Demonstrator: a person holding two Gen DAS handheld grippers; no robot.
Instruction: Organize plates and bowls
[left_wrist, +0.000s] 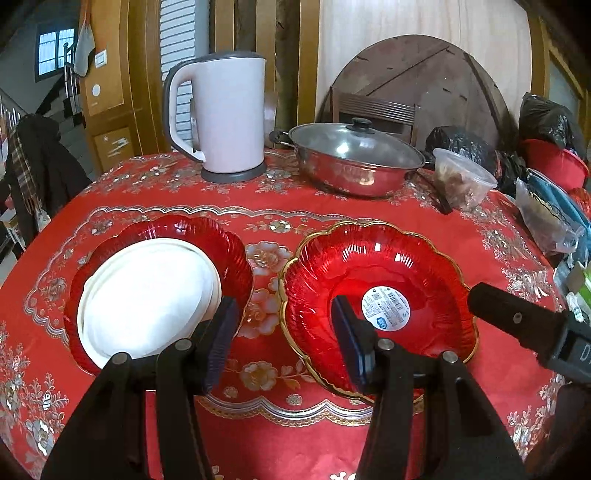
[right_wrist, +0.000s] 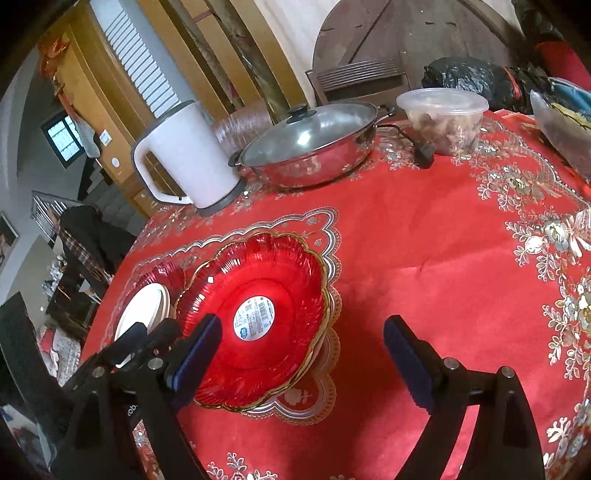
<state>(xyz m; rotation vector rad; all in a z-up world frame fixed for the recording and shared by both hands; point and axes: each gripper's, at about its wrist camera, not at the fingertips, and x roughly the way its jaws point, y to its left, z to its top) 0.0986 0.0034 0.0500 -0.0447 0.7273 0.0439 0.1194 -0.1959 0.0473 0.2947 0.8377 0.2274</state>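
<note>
Your left gripper (left_wrist: 282, 343) hung over the near part of the red tablecloth (left_wrist: 258, 199) with its jaws wide apart and nothing between them, in the gap between the two red dishes. On the left lay the ribbed red plate (left_wrist: 207, 236), and a stack of white plates (left_wrist: 147, 295) sat inside it, covering most of its middle. Just beside it, on the right, stood the gold-rimmed red bowl (left_wrist: 391, 266), with a round white sticker (left_wrist: 386, 308) on its bottom. Your right gripper (right_wrist: 303, 354) was also wide open and held nothing; its left finger was over the near rim of the gold-rimmed bowl, and its right finger was over bare cloth. At the far side of the table stood a white kettle (left_wrist: 225, 114), to its right a steel pot with a glass lid (left_wrist: 354, 162), and further right a clear plastic container (left_wrist: 461, 181) with some brown food inside.
</note>
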